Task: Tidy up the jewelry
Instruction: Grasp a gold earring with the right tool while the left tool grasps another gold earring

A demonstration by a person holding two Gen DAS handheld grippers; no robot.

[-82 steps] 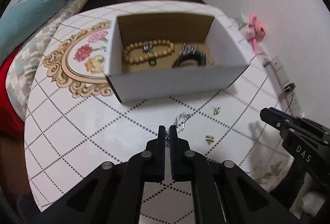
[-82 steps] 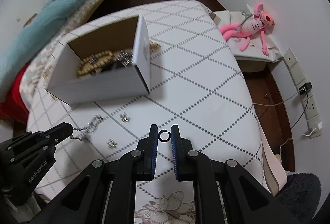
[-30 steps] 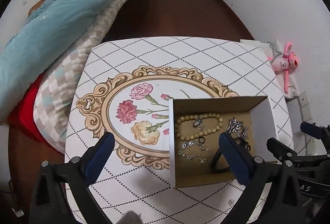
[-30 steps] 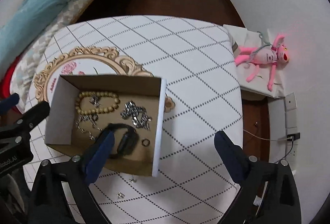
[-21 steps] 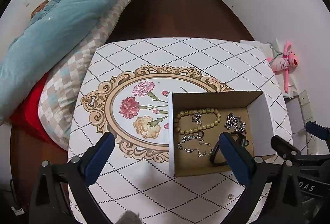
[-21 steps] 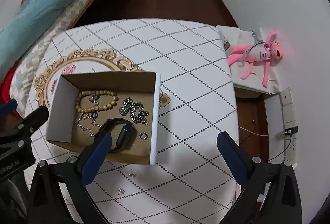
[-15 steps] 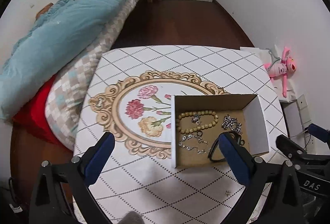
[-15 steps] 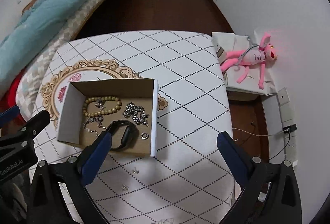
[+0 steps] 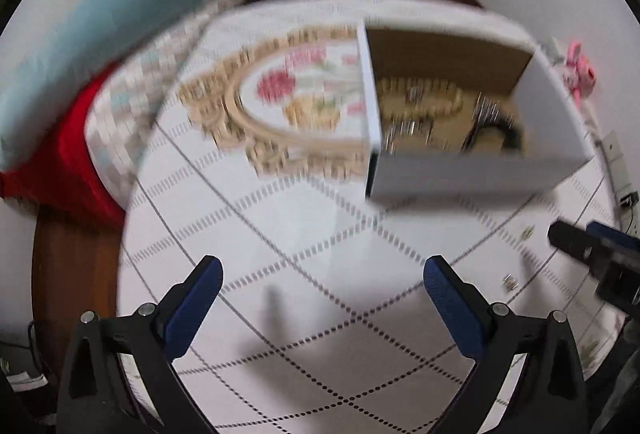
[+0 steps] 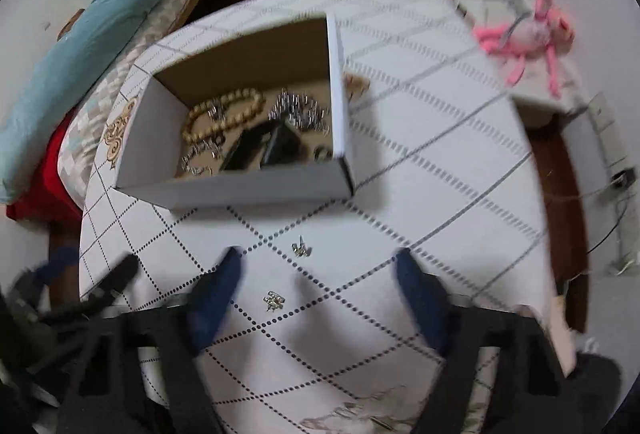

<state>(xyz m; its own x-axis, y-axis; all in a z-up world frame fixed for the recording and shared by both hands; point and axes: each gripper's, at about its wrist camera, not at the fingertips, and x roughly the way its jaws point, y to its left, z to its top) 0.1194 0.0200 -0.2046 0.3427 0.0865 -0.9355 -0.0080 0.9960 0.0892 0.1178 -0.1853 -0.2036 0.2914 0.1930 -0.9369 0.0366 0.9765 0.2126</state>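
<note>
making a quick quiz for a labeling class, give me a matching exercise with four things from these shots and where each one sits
Things:
1. bead bracelet
2. small earrings
3. pink plush toy
4. left claw

Places or states:
A. off the table, near the wall
B. inside the cardboard box
C. open and empty above the tablecloth
D. loose on the tablecloth in front of the box

Pairs: 1-B, 2-D, 3-A, 4-C
</note>
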